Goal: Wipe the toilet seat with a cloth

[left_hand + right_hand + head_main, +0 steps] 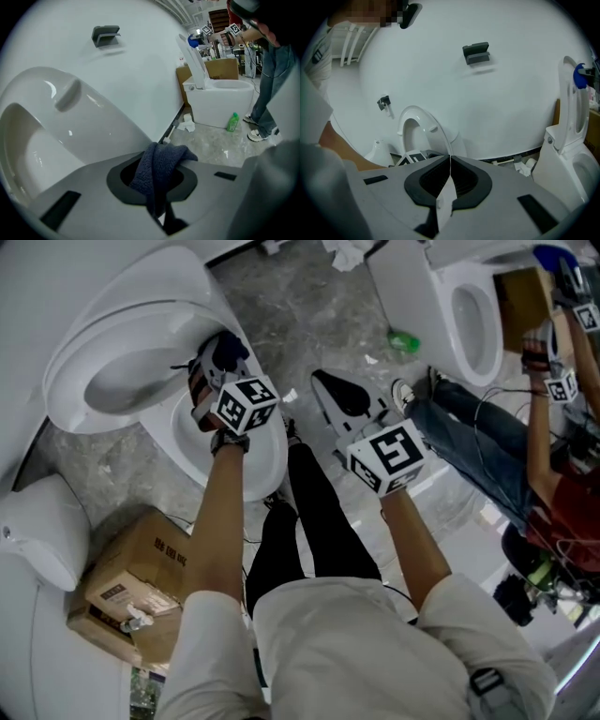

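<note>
A white toilet stands at the upper left of the head view, its seat raised and its bowl rim below. My left gripper hangs over the bowl, shut on a dark blue cloth. In the left gripper view the cloth drapes out from between the jaws, with the raised seat close on the left. My right gripper is held over the floor to the right of the bowl. Its jaws are shut with nothing in them, and the raised seat lies beyond.
A cardboard box and another white fixture stand at the lower left. A second toilet is at the upper right, with a green bottle on the floor beside it. Another person with grippers works there.
</note>
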The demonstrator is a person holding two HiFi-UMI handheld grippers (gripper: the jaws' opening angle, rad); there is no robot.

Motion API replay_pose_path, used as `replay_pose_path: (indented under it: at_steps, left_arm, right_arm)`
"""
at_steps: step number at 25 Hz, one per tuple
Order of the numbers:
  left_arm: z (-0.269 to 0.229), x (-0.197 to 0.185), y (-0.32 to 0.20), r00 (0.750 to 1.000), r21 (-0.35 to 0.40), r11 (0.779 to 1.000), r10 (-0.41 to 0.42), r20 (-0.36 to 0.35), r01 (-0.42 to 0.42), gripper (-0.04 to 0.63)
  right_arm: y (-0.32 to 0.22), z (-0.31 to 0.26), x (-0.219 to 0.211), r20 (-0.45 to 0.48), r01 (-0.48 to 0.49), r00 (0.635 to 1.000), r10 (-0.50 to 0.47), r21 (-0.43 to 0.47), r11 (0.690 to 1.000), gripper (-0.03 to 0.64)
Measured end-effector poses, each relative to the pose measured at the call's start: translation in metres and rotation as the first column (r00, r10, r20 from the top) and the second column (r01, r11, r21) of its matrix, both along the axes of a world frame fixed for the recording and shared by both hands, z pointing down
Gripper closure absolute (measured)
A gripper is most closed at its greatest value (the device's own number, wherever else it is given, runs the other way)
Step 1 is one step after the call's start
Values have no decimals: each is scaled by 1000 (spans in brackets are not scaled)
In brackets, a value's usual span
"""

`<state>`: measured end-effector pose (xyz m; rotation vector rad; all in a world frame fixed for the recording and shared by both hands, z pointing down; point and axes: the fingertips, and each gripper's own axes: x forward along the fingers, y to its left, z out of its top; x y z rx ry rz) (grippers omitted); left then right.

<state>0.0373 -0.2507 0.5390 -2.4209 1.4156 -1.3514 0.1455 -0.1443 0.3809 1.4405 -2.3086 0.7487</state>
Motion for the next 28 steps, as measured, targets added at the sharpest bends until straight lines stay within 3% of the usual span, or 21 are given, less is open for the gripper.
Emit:
replay_pose_path:
  at_steps: [9,17,24,28]
  left_arm:
    - [15,1,5,1000,19,1000,15,22,-15,565]
    - [22,5,23,990,68,991,110,85,-116,566]
    - [43,-2,32,986,68,988,129,105,-136,566]
    - [76,-13,39,984,4,993,117,132,-119,566]
  right_arm:
    - [-3,9,5,2,13,1000,-13,-13,1000,588]
    - [1,21,-2,12,38,999,-38,-33,999,588]
    - [7,36,-8,8,72,997,-72,-56,996,588]
    - [9,46,-6,-7,91,996,-92,-72,993,588]
